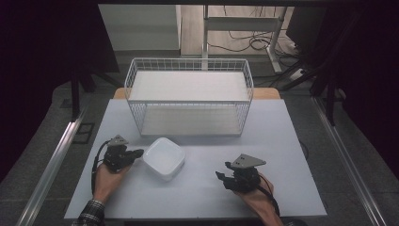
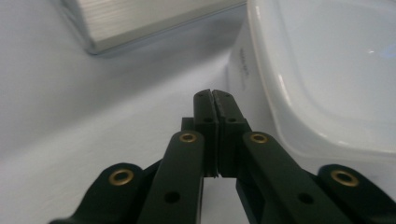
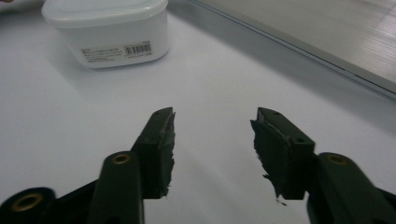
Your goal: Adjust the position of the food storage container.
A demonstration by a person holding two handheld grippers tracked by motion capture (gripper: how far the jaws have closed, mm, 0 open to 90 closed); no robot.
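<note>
My left gripper [image 2: 212, 93] has its jaws pressed together on nothing, tips just beside the white lidded container [image 2: 327, 74], which lies to their right. My right gripper [image 3: 212, 135] has its jaws apart and empty, the container [image 3: 107, 28] well ahead, left. Wire basket [image 1: 188, 94] beyond.

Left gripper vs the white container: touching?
Cannot tell. In the left gripper view the left gripper is shut on nothing, its tips right beside the white container wall; no view shows plain contact or a gap.
</note>
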